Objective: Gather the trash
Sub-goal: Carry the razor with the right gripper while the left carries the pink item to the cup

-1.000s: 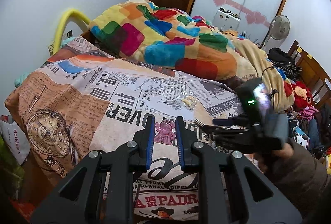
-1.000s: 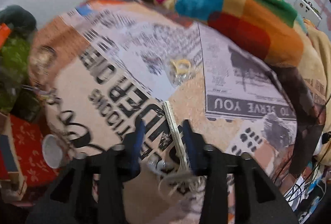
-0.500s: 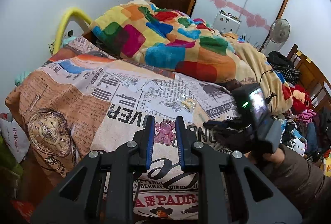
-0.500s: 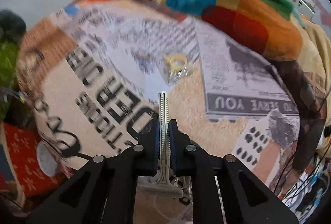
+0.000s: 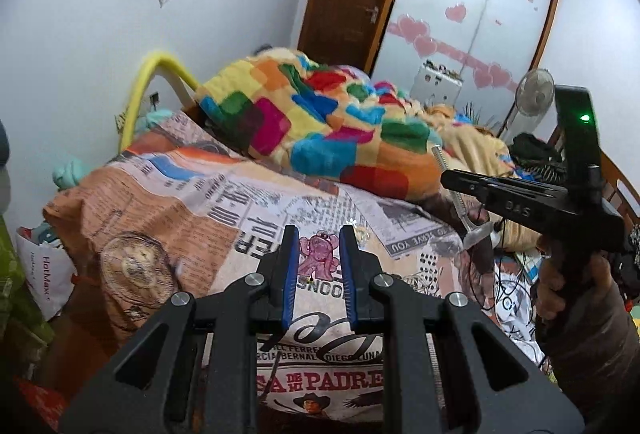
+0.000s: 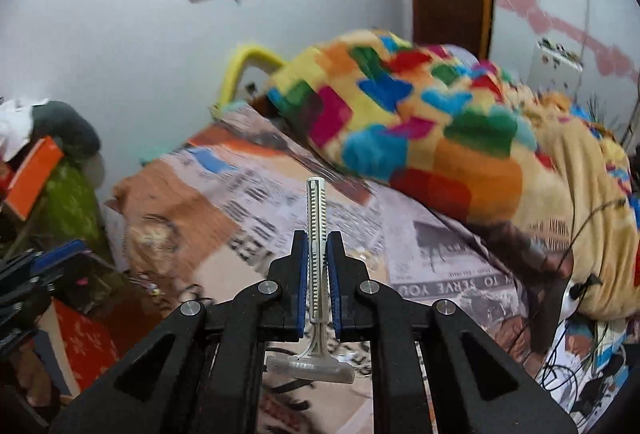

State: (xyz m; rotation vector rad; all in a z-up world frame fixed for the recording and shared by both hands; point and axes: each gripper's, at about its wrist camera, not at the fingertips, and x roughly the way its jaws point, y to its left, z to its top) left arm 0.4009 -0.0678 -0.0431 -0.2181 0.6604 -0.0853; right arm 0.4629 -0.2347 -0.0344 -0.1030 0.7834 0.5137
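One disposable razor (image 6: 316, 242) is clenched between the jaws of the right gripper (image 6: 317, 274), handle forward and head toward the camera, lifted above the bed (image 6: 248, 201); the left gripper (image 5: 319, 270) hangs over the same bed with its jaws a little apart and nothing between them; one small clear wrapper (image 5: 362, 232) lies on the newspaper-print sheet (image 5: 200, 201); one patchwork blanket (image 5: 320, 129) is heaped behind; one fan (image 5: 534, 99) stands near the two wardrobe doors (image 5: 472, 13).
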